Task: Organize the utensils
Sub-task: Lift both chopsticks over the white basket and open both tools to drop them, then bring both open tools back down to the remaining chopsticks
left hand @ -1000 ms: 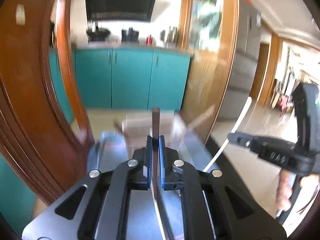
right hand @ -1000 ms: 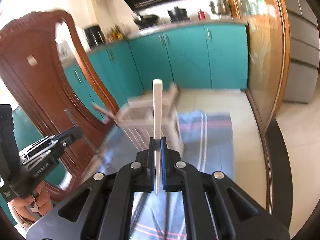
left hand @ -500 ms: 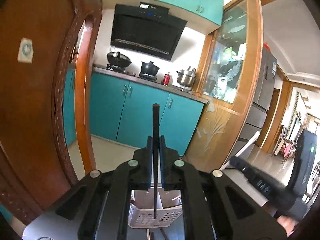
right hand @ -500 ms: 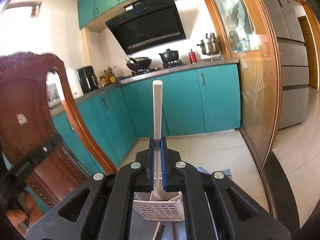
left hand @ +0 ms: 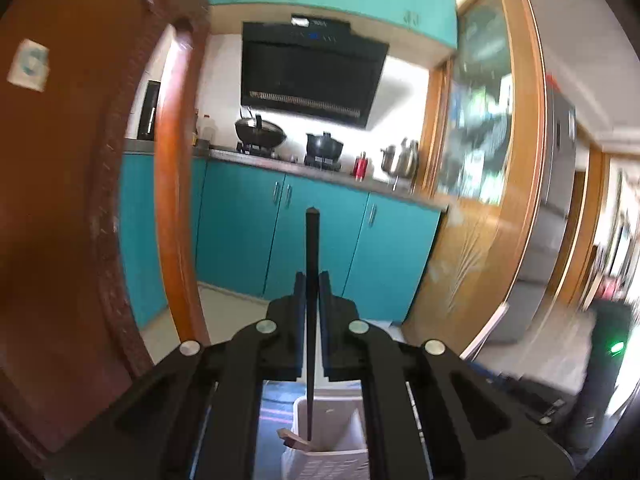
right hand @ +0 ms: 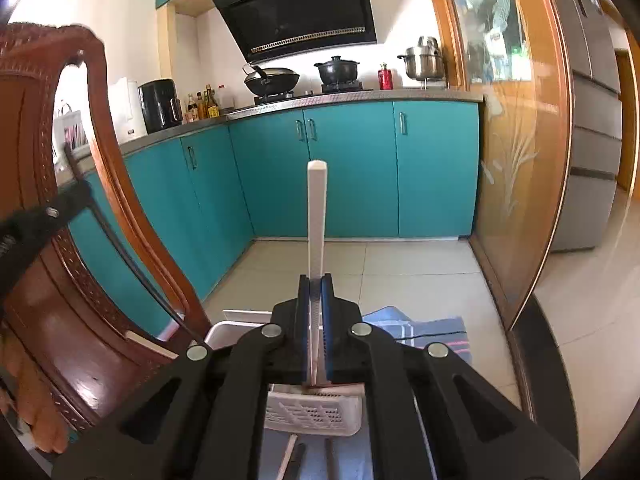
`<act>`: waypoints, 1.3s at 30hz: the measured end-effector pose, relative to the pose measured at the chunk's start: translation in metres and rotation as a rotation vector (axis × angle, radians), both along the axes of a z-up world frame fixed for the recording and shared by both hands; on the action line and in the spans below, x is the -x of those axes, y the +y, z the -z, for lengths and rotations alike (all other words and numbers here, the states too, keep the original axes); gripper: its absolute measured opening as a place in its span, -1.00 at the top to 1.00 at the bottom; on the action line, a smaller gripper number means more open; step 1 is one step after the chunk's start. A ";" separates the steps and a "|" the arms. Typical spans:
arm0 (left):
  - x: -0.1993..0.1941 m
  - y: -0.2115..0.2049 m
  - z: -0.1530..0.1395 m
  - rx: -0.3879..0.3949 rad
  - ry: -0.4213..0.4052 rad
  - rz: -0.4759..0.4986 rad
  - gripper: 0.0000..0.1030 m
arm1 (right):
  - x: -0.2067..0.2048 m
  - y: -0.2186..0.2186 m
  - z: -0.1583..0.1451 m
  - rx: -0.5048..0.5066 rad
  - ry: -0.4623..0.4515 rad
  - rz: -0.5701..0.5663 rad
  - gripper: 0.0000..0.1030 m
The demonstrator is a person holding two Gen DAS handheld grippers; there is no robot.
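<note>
Clamping a black utensil handle (left hand: 311, 280) upright, the left gripper (left hand: 311, 292) hangs above the white basket (left hand: 332, 456), a wooden chair back (left hand: 80, 200) crowding its left. The right gripper (right hand: 316, 300) pinches a white utensil handle (right hand: 317, 216) over the same basket's rim (right hand: 240, 330), with bare floor ahead.

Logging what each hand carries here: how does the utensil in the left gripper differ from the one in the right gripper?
The black utensil in the left gripper is dark and thin; the white utensil in the right gripper is pale and broader, a flat strip. The black one's top is pointed, the white one's squared. Both stand upright, clamped between shut fingers, above a white basket.
</note>
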State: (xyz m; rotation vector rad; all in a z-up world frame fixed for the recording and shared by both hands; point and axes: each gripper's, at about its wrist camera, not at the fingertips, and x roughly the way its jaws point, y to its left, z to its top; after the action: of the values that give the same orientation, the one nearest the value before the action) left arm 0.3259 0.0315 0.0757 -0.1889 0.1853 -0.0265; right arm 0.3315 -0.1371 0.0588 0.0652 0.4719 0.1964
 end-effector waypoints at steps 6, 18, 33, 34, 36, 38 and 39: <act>-0.018 -0.015 0.020 -0.028 0.084 0.019 0.86 | 0.001 0.008 0.009 0.078 -0.022 -0.007 0.88; 0.019 -0.014 0.017 -0.011 0.082 0.055 0.42 | 0.051 -0.025 -0.025 -0.033 -0.091 -0.031 0.53; 0.059 -0.029 0.132 -0.141 0.367 0.148 0.57 | 0.074 -0.027 0.063 0.074 0.222 -0.168 0.48; 0.050 -0.033 0.151 -0.154 0.441 0.164 0.60 | 0.064 -0.031 0.083 0.072 0.282 -0.148 0.48; 0.035 -0.043 0.184 -0.159 0.586 0.206 0.60 | 0.039 -0.037 0.122 0.096 0.420 -0.072 0.48; 0.029 -0.050 0.204 -0.150 0.663 0.251 0.60 | 0.025 -0.037 0.143 0.116 0.492 -0.032 0.48; 0.027 -0.053 0.211 -0.154 0.688 0.269 0.60 | 0.022 -0.036 0.147 0.118 0.506 -0.026 0.48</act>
State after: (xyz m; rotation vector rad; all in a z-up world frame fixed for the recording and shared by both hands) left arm 0.2985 -0.0218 -0.1351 -0.0109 0.8952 -0.2151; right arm 0.3095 -0.1734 -0.0886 -0.0080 0.9880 0.1767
